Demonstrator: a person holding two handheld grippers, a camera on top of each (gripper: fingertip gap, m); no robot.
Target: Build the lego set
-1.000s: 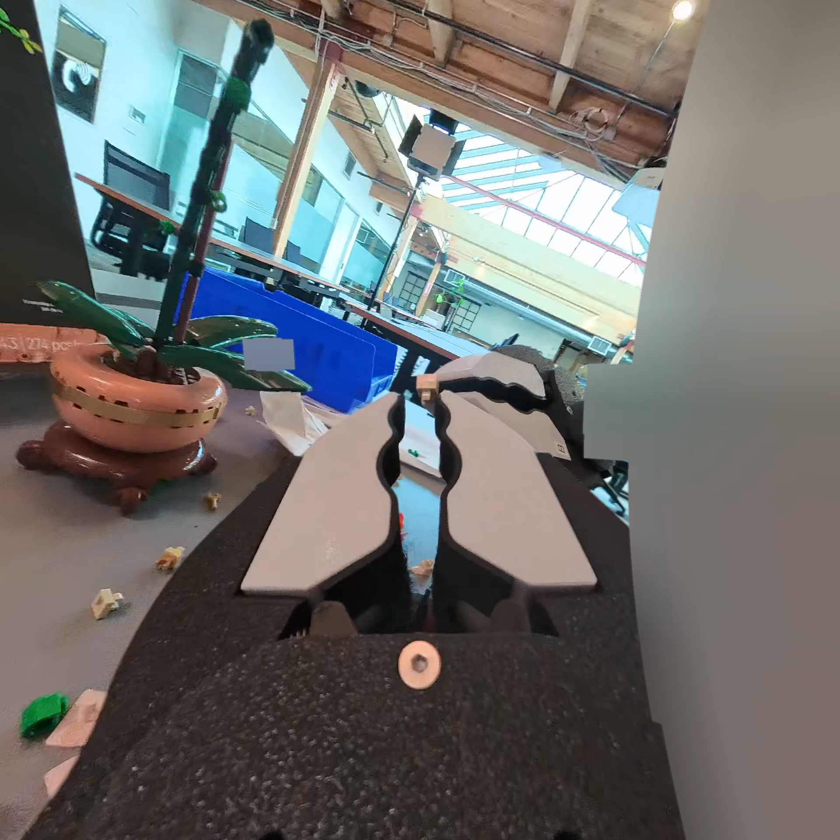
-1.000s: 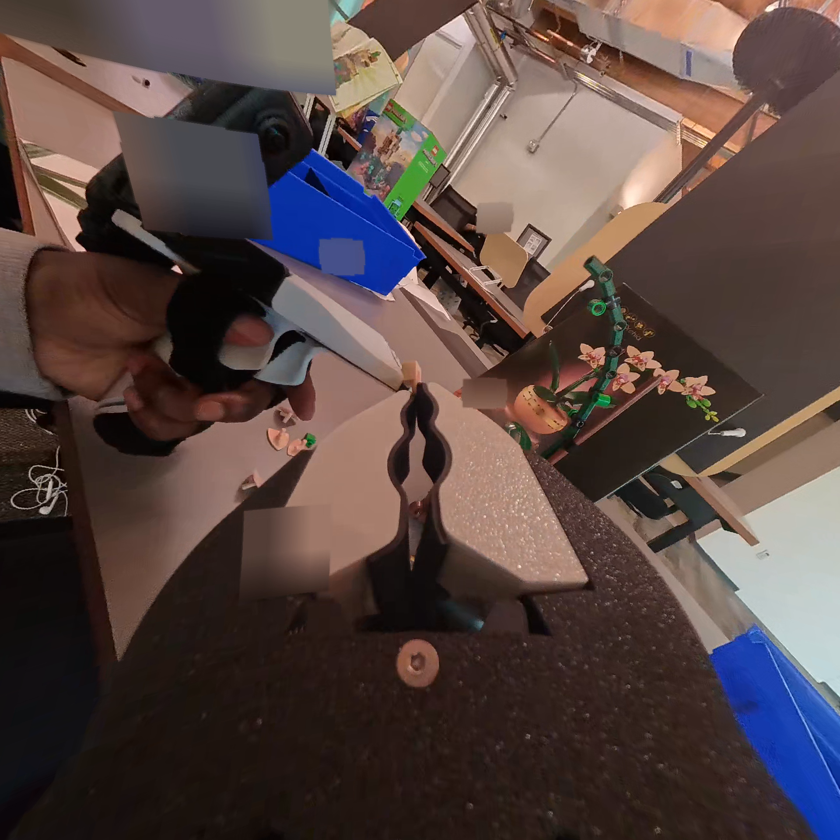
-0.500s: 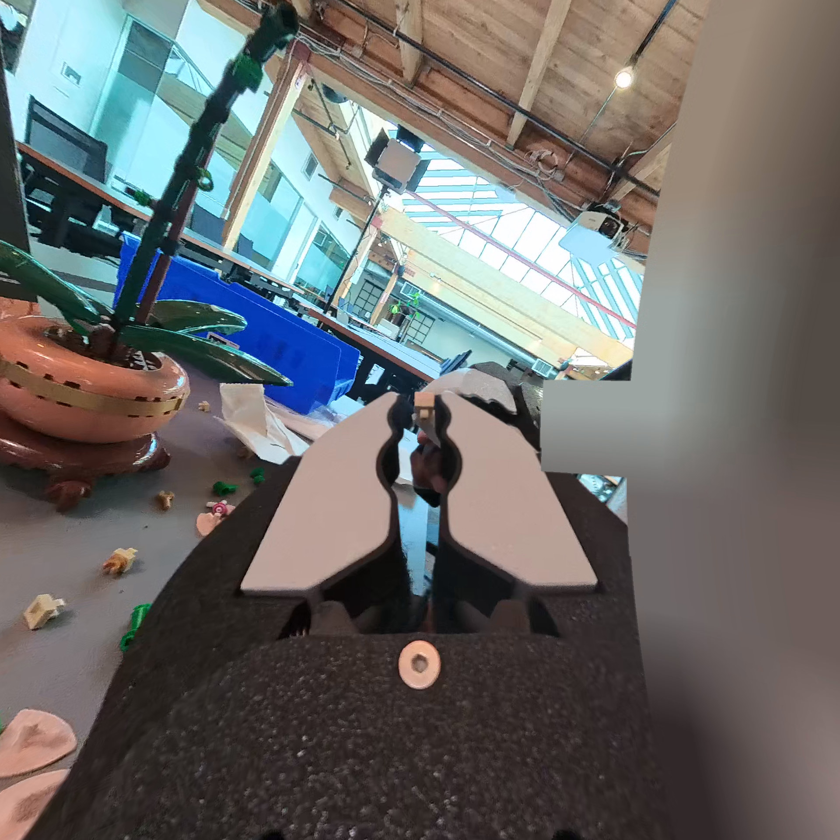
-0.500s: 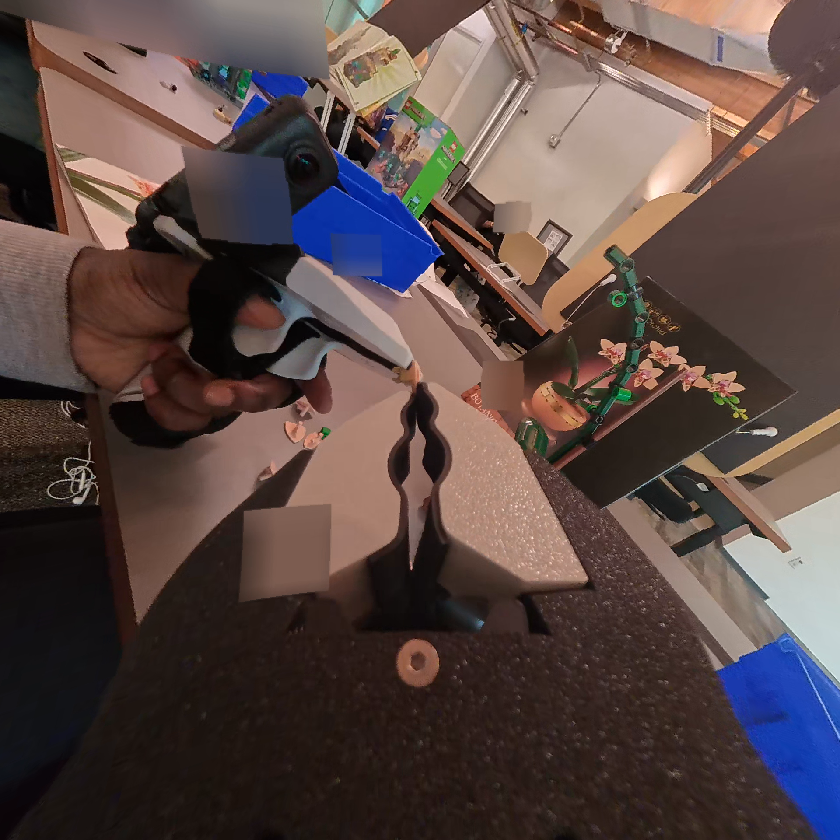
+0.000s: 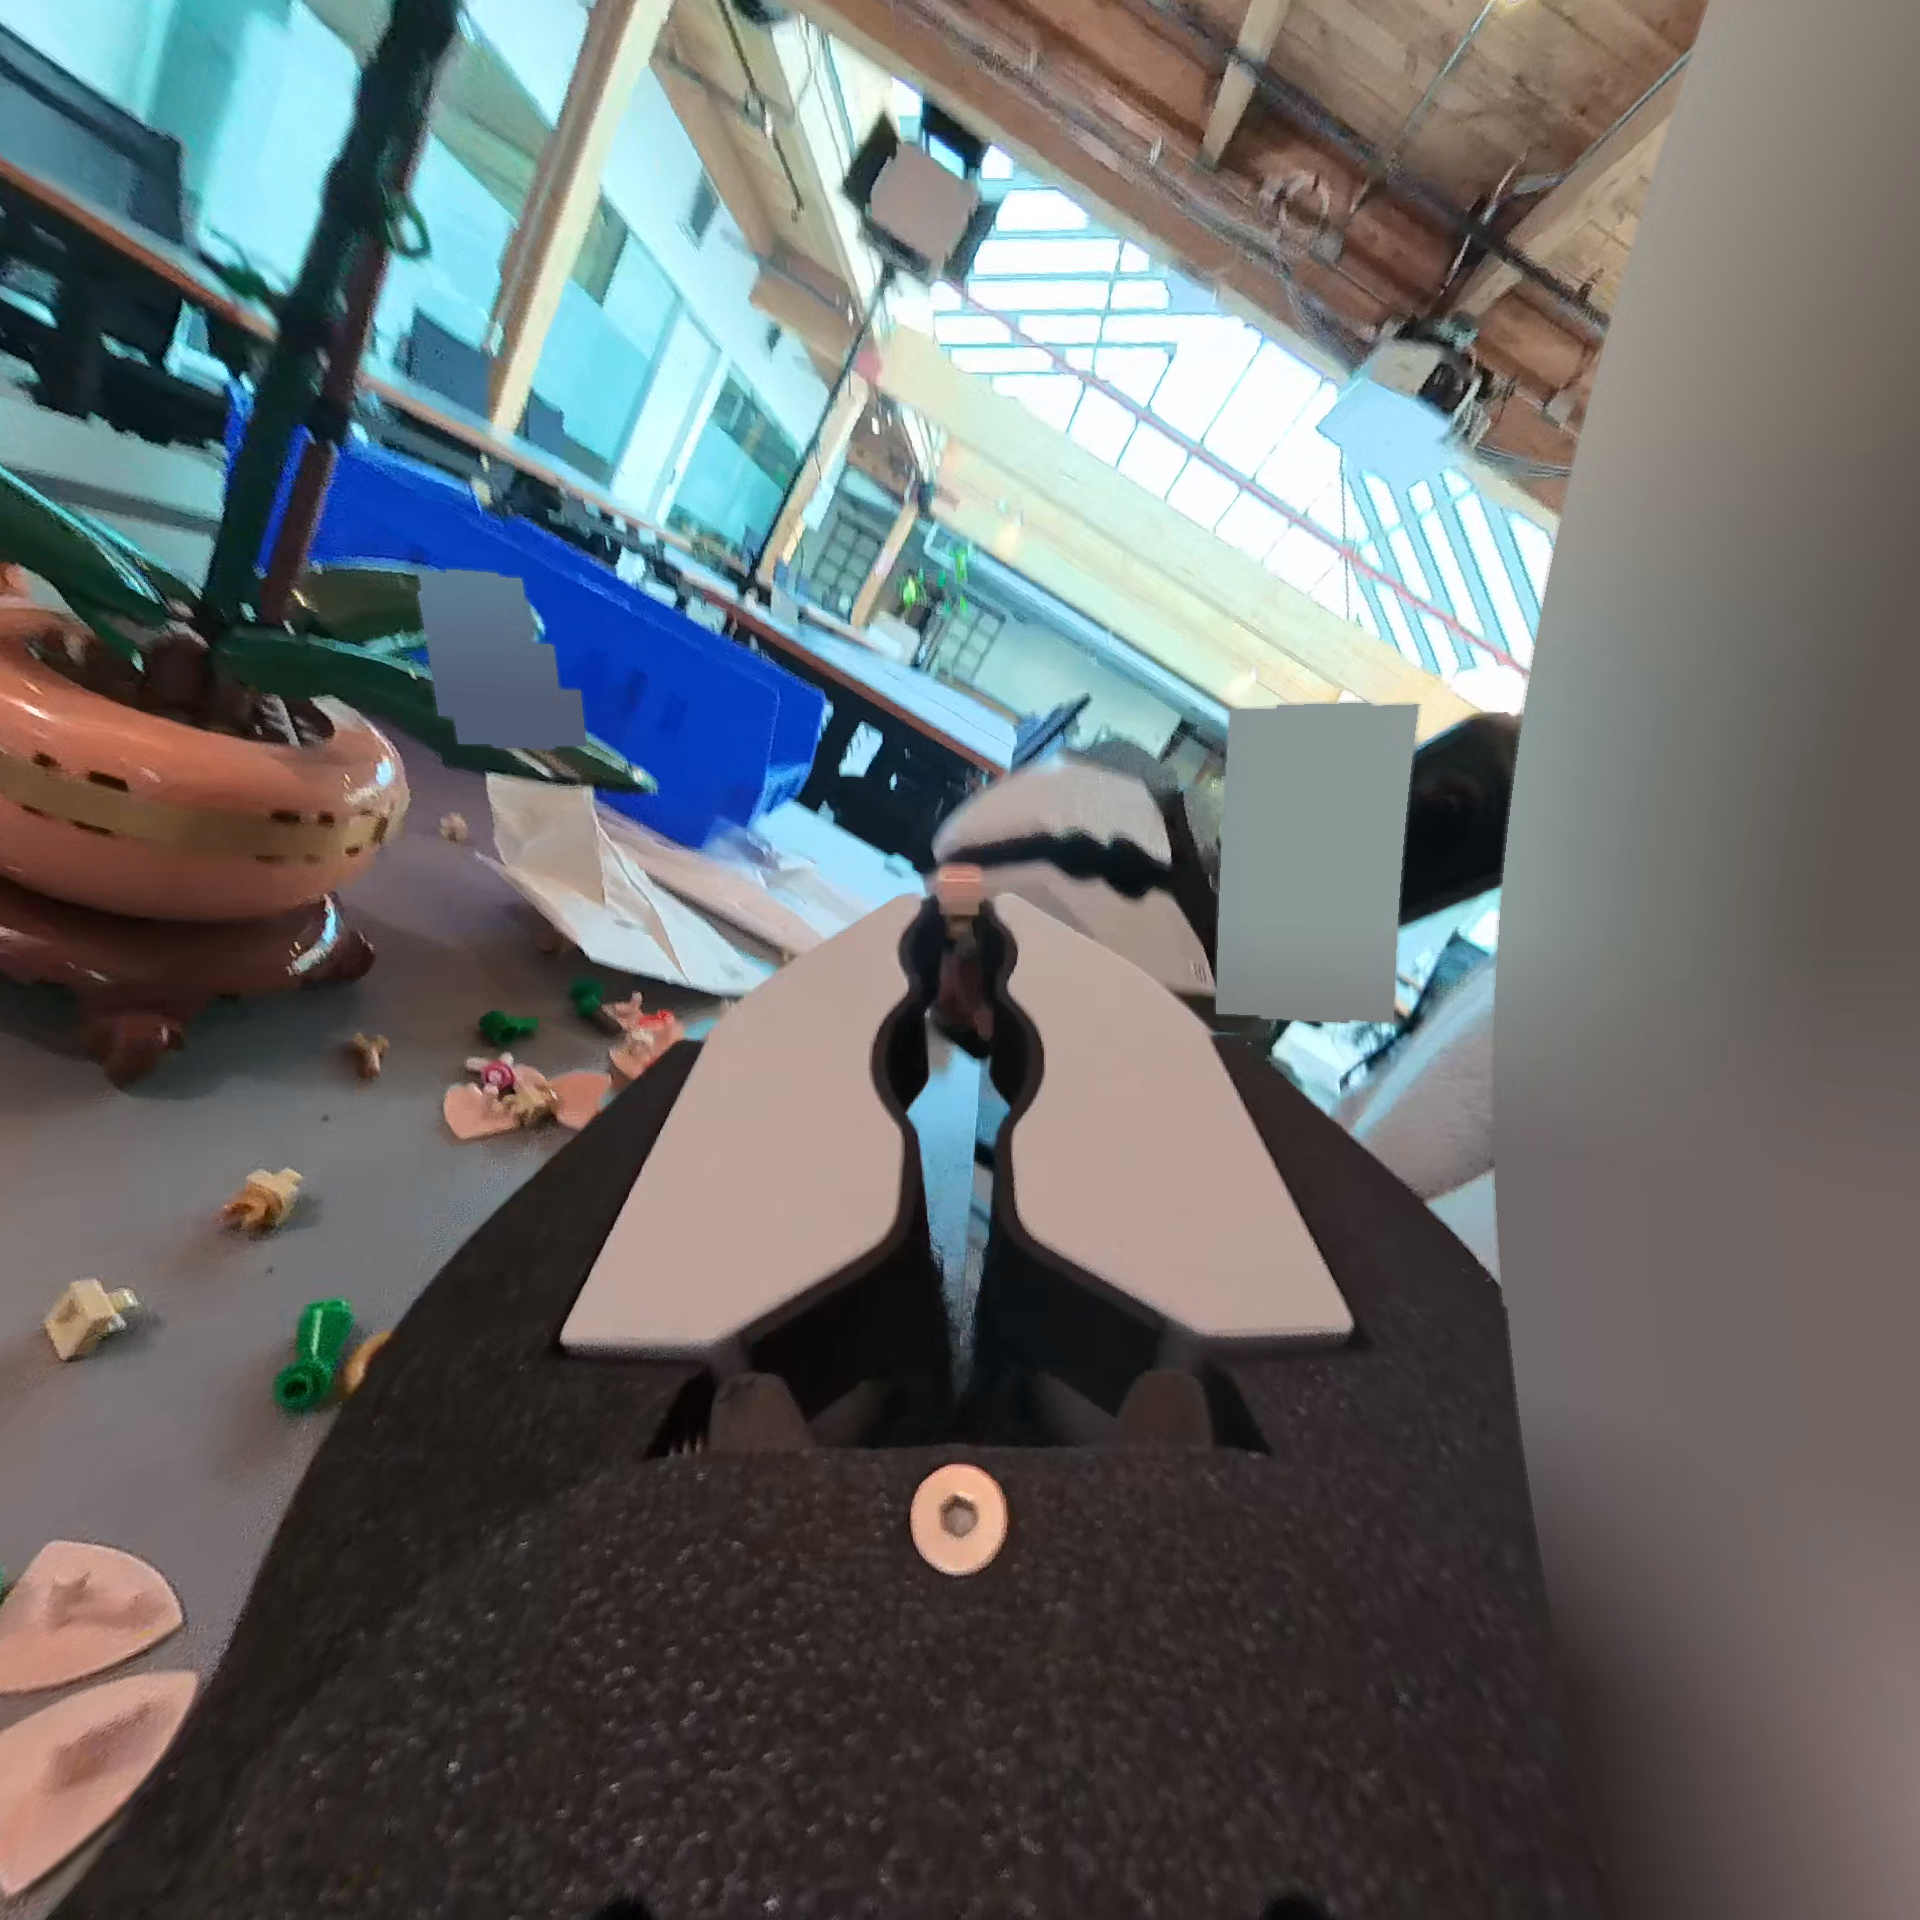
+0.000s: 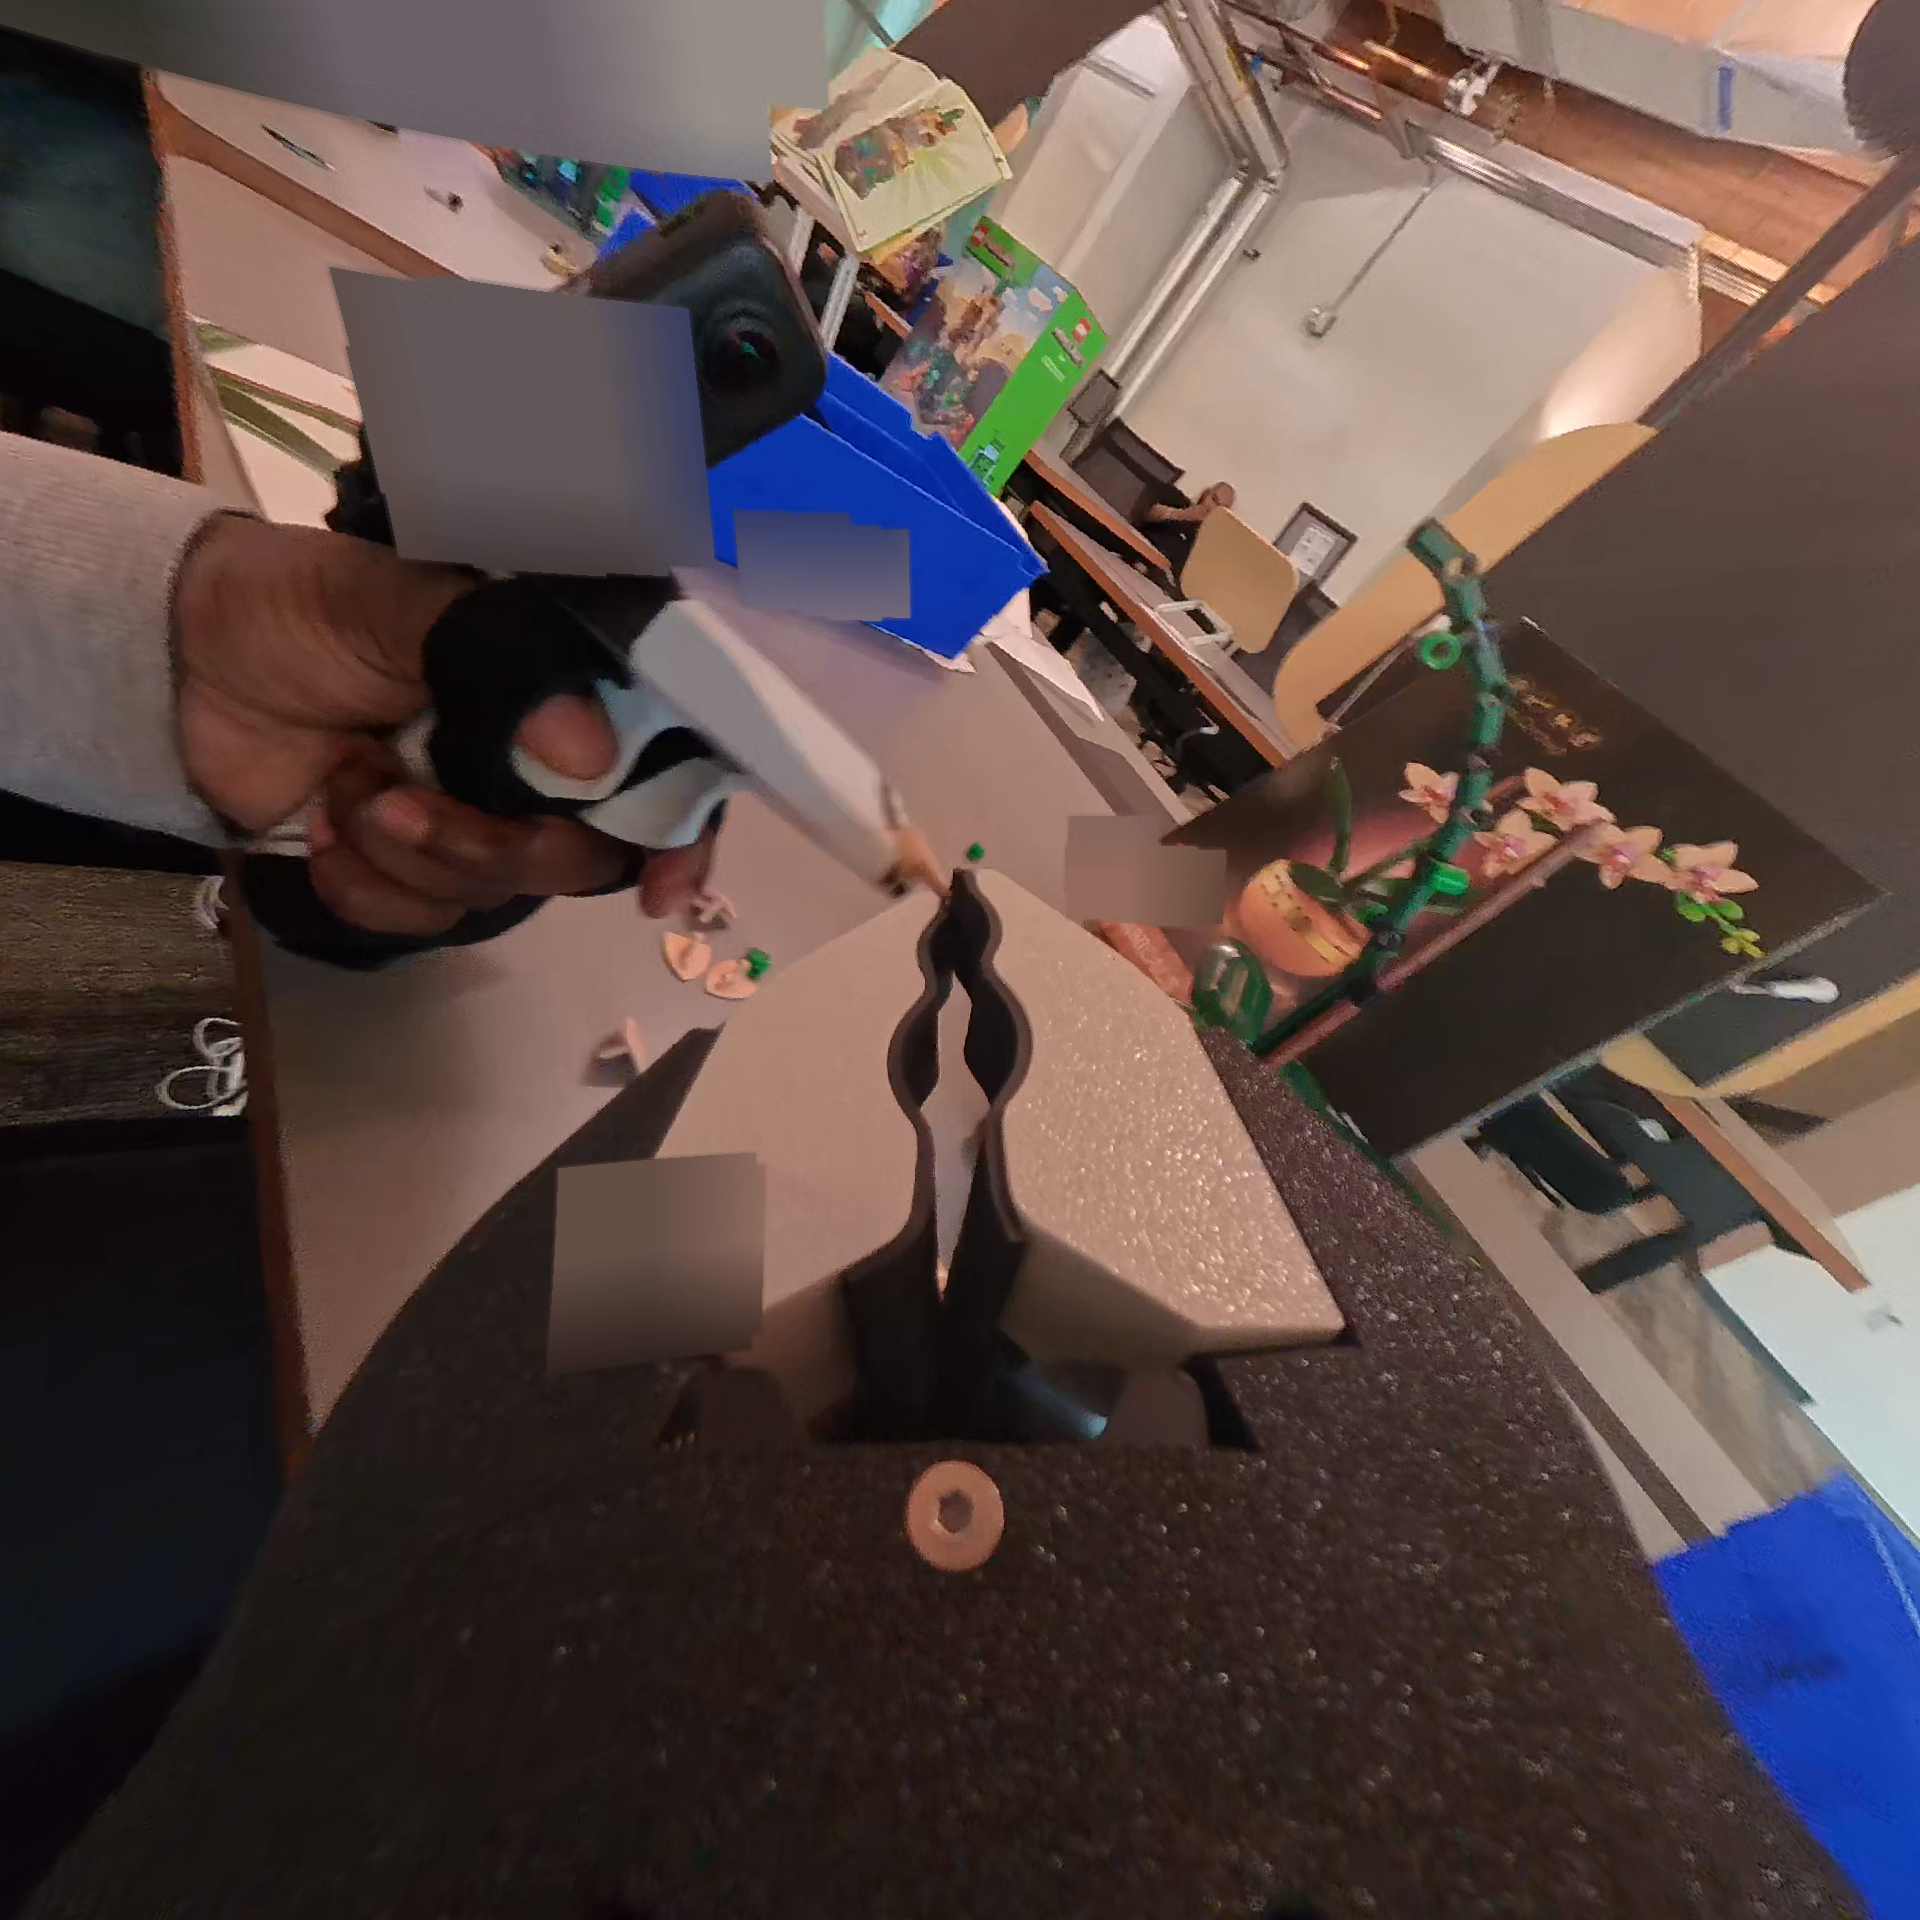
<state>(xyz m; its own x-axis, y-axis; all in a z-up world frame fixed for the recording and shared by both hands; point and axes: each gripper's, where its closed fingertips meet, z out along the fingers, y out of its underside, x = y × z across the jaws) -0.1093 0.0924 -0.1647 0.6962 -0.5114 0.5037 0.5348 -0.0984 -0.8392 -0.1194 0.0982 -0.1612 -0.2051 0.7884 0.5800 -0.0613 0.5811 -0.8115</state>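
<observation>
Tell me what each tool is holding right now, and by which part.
The left tool pinches a small tan piece at its fingertips, gripped by its lower end. The right tool is shut; whether it holds anything cannot be told.

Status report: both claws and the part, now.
Left claw shut on small tan piece. Right claw shut, tips nearly touching left's. Nothing between them.

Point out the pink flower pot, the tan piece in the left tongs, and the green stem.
pink flower pot (image 5: 187,831), left wrist view, front wall.
tan piece (image 5: 958,891), left wrist view, its top.
green stem (image 5: 312,343), left wrist view, mid-shaft.
</observation>
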